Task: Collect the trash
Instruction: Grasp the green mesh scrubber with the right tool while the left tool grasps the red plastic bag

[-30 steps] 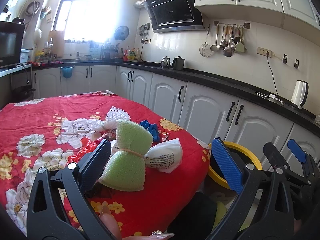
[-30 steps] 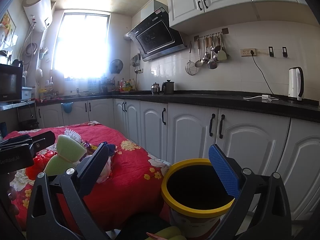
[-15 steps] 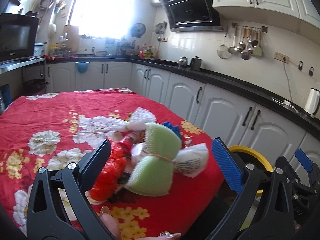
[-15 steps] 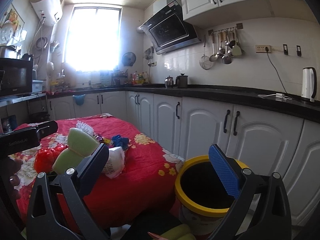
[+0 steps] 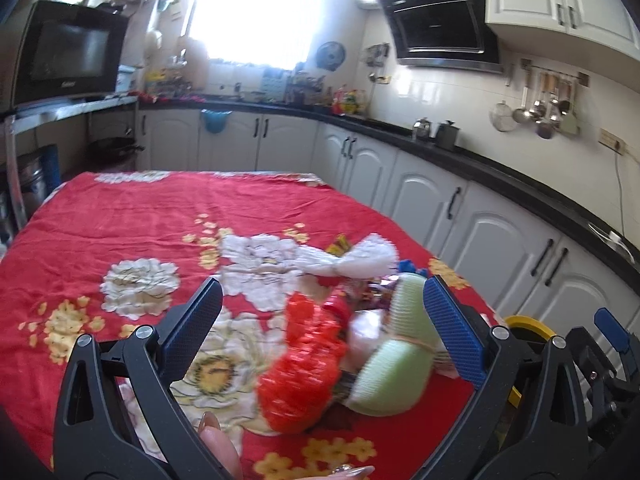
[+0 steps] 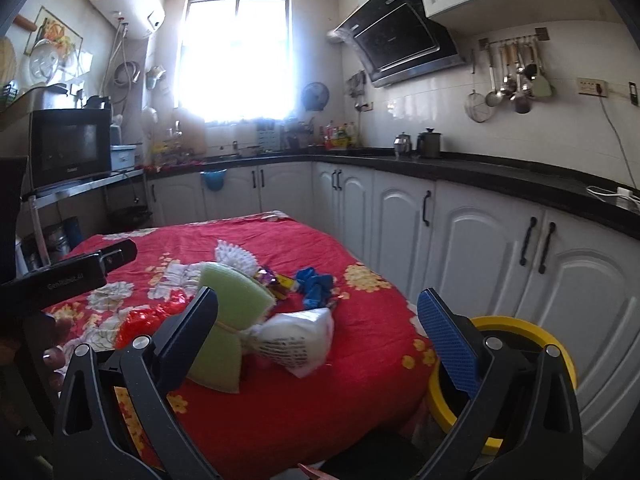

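Right then, both grippers stood wide open and held nothing. The left gripper (image 5: 322, 328) pointed at the trash heaped on the red tablecloth (image 5: 120, 232), so the red crinkly wrapper (image 5: 300, 368) and the green sponge (image 5: 394, 364) sat between its jaws, the sponge close to the right one. I guessed that was to grab one. The right gripper (image 6: 318, 334) hung farther back. The white bag (image 6: 298, 340) lay between its jaws, and the yellow-rimmed bin (image 6: 520, 330) waited behind its right jaw, by the table edge, ready for trash. The small bits past the sponge were too blurry to name, and the gripper hid much of the bin.
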The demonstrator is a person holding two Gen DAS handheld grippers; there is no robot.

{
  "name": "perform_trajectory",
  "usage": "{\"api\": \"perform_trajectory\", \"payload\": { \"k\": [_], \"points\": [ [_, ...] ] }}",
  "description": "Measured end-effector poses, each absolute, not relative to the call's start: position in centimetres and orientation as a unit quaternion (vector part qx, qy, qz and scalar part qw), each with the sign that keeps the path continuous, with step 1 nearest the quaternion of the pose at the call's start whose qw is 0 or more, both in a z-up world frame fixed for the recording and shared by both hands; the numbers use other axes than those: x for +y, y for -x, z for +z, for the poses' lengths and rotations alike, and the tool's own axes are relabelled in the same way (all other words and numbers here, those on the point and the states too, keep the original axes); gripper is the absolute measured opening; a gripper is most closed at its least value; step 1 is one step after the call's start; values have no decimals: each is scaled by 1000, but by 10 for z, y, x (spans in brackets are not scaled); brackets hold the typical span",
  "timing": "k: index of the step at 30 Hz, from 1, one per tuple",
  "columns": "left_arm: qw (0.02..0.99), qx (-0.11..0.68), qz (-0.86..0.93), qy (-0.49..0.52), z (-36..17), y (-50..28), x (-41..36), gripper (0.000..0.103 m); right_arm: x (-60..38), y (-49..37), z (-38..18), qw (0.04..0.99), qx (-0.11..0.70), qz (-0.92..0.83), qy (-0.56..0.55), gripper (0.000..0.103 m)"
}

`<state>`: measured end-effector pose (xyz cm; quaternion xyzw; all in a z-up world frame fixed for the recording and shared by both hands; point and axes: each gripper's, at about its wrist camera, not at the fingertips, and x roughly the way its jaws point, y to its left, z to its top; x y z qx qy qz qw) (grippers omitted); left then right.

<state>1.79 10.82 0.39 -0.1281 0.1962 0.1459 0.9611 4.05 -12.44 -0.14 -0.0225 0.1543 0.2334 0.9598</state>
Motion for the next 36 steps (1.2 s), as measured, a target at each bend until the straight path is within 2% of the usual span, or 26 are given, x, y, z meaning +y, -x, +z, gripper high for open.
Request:
{"api": "perform_trajectory", "payload": {
  "k": [5,12,23,28,33,36],
  "points": [
    [953,209,162,146,1,-21,136,92,-101,-60,0,947,186,261,20,97],
    [939,261,142,175,-13,-29,165,92,-68,-102,-12,915,272,299,10,97],
    [923,308,46,225,-37,-40,171,92,-39,-146,-36,868,353,348,-14,97],
    [914,330,18,234,-49,-47,166,85,-35,-166,-42,843,386,372,-42,97],
    [908,346,-2,236,-58,-51,161,69,-29,-174,-46,831,396,387,-48,96],
    [906,353,-12,233,-60,-53,157,64,-24,-175,-48,827,399,394,-42,88]
  ]
}}
